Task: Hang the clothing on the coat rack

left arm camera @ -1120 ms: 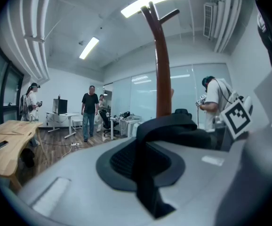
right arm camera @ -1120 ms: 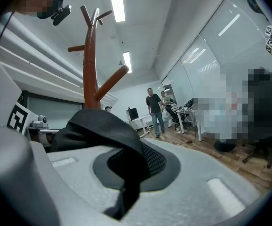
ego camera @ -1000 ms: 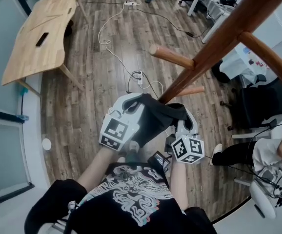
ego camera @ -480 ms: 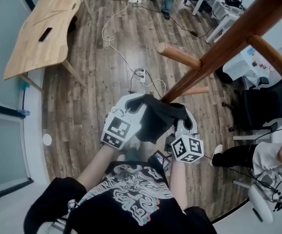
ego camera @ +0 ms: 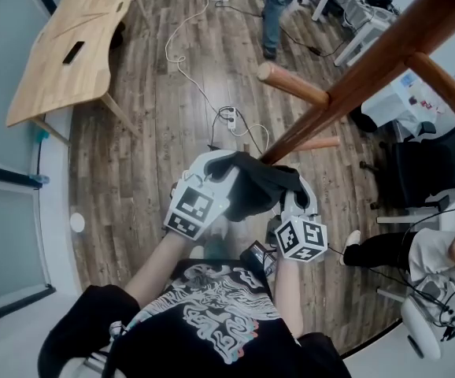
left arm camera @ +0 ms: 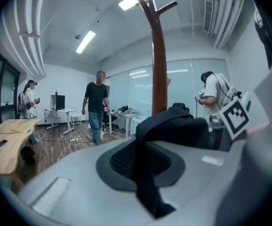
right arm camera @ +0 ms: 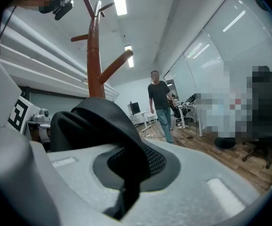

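My left claw and right claw both grip the dark garment; only their cameras show the coat rack's top. Table at ten o'clock, power strip at twelve.

left gripper: jaws pinched tight on cloth, pointing forward, tipped slightly down | right gripper: jaws pinched tight on the same cloth, just beside the left one | forearms: both reaching out from the chest, side by side

A wooden table stands well left of a person.
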Available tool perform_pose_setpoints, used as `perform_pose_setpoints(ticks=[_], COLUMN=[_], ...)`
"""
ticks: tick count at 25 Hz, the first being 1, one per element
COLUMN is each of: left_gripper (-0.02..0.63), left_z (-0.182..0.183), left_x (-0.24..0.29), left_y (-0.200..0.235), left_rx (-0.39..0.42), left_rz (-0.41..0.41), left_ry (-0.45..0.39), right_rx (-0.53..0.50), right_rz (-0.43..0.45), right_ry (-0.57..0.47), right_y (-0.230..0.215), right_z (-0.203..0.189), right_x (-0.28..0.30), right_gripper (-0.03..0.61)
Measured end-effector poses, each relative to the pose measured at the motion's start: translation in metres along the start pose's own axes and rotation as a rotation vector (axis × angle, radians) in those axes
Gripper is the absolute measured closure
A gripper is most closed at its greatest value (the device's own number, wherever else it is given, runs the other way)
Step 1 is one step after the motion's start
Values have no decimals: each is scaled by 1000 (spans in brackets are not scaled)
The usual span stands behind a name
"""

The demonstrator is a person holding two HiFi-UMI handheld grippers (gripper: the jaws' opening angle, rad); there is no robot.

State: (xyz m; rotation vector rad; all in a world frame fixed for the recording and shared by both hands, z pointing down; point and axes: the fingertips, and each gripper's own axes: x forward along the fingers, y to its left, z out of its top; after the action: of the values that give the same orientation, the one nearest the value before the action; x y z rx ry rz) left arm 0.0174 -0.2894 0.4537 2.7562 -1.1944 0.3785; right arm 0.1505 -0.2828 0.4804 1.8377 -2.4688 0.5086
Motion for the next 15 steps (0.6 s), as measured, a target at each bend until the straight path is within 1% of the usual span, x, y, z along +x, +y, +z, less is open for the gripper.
perform_pose_setpoints(ticks=[6,15], left_gripper=[598,598], left_z=[-4,-15], left_x=[3,5], left_y=[0,-12], left_rx=[-5,-13], left_rz=[-9,-26], left_ry=[11,31], right_rx=[-1,-2], right_rz=[2,11], right_ry=[20,49], right_y=[0,3], right_z=[-9,-22], right_x=[0,-3], right_gripper=[571,571])
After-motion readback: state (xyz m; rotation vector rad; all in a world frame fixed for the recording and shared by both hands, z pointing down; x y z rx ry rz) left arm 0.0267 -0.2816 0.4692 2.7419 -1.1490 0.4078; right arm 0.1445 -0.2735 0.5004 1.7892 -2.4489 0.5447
